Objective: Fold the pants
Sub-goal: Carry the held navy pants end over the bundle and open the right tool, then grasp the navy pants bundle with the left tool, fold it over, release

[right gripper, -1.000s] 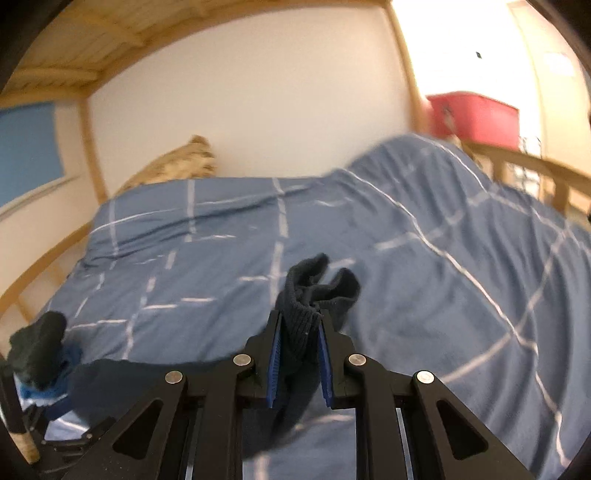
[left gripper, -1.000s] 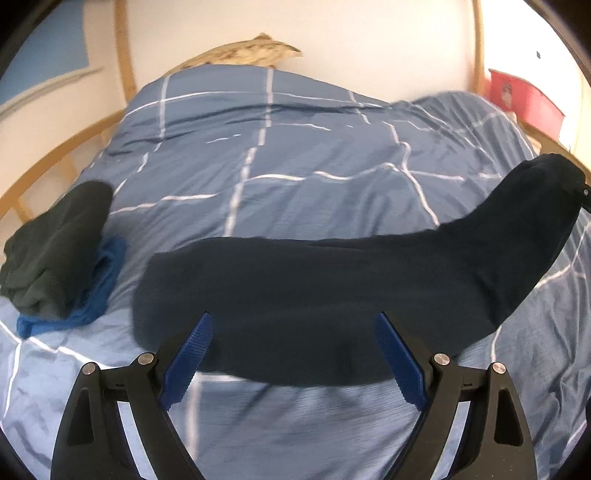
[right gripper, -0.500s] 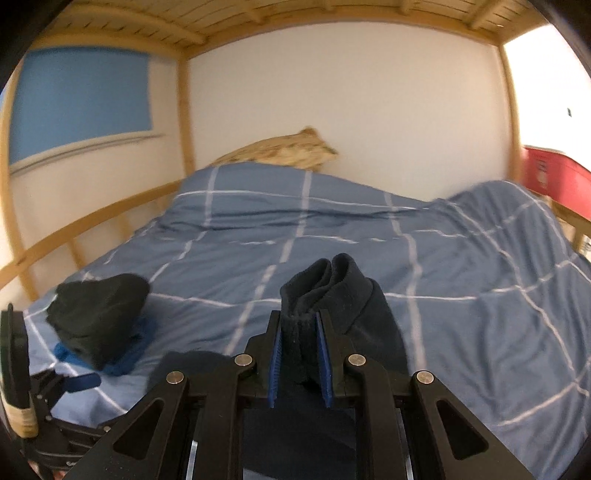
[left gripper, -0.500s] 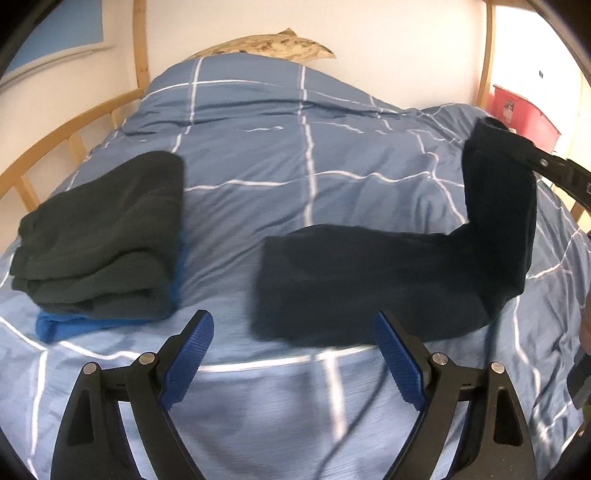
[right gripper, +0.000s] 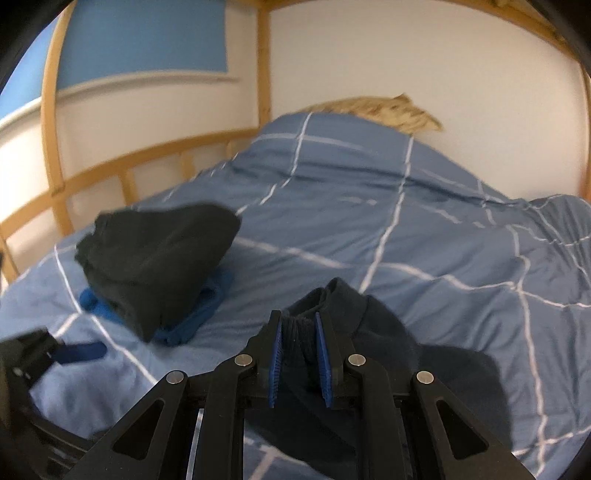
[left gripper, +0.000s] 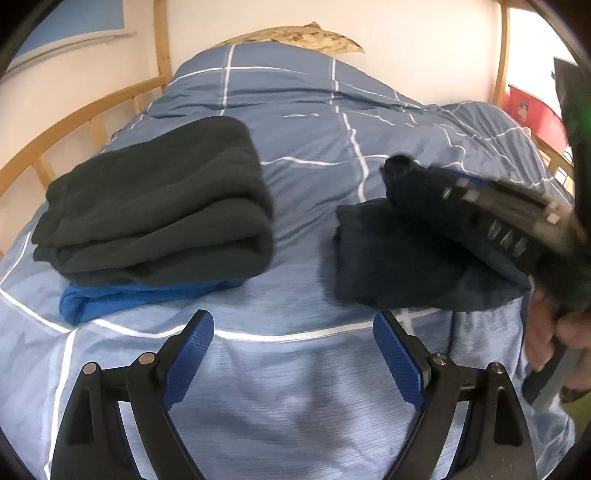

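- Since a second ago the dark navy pants (left gripper: pixel 391 258) have gone from lying stretched long across the bed to being doubled over: the far end has been carried back over the near part, so the cloth is now a short, thick bundle.
- The right hand-held gripper (right gripper: pixel 298 354) has come across with that end, and its view has swung round to take in the wooden rail (right gripper: pixel 155 155) and the folded pile.
- The right hand-held gripper is pinching a ribbed edge of the pants between its blue pads (right gripper: pixel 276 354), jaws nearly together on the cloth; the rest of the cloth hangs down and spreads on the bed below it.
- In the left wrist view the same gripper shows blurred at the right (left gripper: pixel 406 173), over the pants, with the person's hand (left gripper: pixel 554 332) on its handle.
- The left hand-held gripper (left gripper: pixel 293 354) is spread wide with nothing between its pads, hanging over bare duvet just in front of the pants.
- The pants lie on the blue checked duvet (left gripper: pixel 295 129), right of the middle in the left wrist view.
- A folded dark green garment (left gripper: pixel 155 199) sits on top of a folded bright blue one (left gripper: pixel 122 299), apart from the pants to their left, near the rail.
- A patterned pillow (left gripper: pixel 295 35) lies at the head of the bed against the white wall.
- A red box (left gripper: pixel 532 110) shows past the bed's right edge.
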A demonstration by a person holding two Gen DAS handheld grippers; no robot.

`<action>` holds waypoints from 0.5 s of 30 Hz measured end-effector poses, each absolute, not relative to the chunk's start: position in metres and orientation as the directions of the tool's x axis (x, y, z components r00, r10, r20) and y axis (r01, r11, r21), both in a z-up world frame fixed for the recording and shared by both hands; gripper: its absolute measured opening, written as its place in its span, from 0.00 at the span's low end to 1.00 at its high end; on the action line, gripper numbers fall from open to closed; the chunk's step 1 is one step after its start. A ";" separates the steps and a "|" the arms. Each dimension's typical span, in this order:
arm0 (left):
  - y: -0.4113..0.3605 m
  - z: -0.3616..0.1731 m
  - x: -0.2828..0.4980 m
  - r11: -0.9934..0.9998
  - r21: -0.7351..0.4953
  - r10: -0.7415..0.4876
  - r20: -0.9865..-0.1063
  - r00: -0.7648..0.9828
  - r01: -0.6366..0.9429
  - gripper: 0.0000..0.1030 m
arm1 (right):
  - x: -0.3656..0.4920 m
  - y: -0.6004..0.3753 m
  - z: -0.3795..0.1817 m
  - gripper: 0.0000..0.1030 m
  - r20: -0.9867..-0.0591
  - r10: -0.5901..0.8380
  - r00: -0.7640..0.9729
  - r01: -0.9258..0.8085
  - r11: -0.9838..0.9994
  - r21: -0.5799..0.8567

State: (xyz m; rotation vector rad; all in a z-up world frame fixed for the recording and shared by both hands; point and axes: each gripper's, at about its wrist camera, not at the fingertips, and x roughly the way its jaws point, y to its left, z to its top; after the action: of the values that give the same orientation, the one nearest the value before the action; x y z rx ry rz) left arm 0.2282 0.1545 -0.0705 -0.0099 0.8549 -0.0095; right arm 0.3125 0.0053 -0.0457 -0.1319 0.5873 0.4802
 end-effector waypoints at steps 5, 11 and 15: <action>0.166 -0.076 0.227 1.000 -0.010 0.004 -0.762 0.647 -0.018 0.86 | 0.315 0.020 -0.069 0.18 -0.598 0.423 0.680 -0.499 0.865 0.045; 0.169 -0.072 0.227 0.997 -0.071 -0.046 -0.751 0.659 -0.011 0.86 | 0.308 0.012 -0.076 0.48 -0.622 0.471 0.625 -0.511 0.850 0.131; 0.162 -0.063 0.225 0.991 -0.131 -0.110 -0.719 0.686 0.022 0.86 | 0.271 -0.023 -0.050 0.54 -0.523 0.413 0.746 -0.412 0.903 0.126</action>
State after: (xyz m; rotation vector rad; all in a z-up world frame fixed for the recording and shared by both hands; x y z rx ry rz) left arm 0.2247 0.1621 -0.0625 -0.1155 0.8115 -0.0739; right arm 0.2708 -0.0227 -0.0502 0.0023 0.5730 0.4515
